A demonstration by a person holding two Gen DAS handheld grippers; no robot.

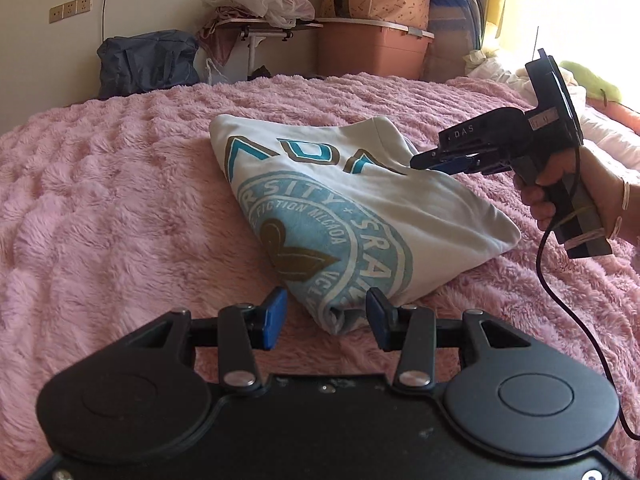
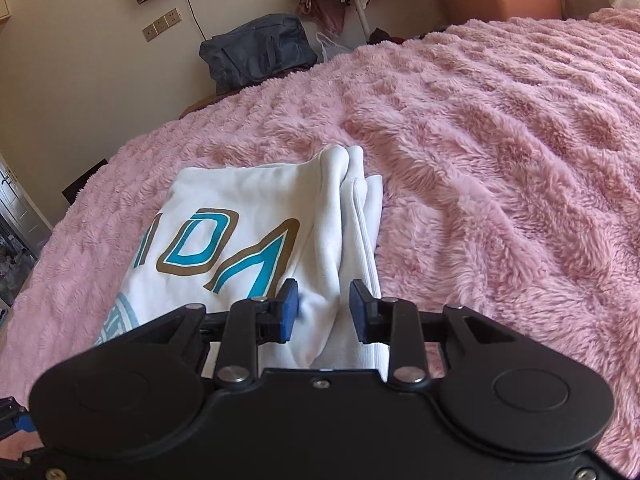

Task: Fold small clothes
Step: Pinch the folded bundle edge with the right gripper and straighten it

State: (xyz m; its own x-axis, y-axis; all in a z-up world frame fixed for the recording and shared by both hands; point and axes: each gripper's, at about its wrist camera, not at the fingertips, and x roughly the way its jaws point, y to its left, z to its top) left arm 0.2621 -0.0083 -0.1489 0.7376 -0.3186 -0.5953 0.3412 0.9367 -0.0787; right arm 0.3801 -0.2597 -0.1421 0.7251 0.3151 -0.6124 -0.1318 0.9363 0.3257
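Observation:
A white T-shirt [image 1: 352,204] with a blue and gold print lies folded into a small bundle on the pink fluffy blanket [image 1: 100,200]. My left gripper [image 1: 326,318] is open, its blue pads either side of the shirt's near corner. My right gripper [image 1: 420,160] hovers over the shirt's far right edge. In the right wrist view the right gripper [image 2: 324,310] is open, with the shirt's [image 2: 224,220] folded edge between its pads, not pinched.
Beyond the bed's far edge stand a dark blue bag [image 1: 148,62], a small white table with clothes [image 1: 260,20] and a pink storage box [image 1: 372,48]. Pale bedding [image 1: 600,128] lies at the right. The right gripper's black cable [image 1: 560,300] hangs over the blanket.

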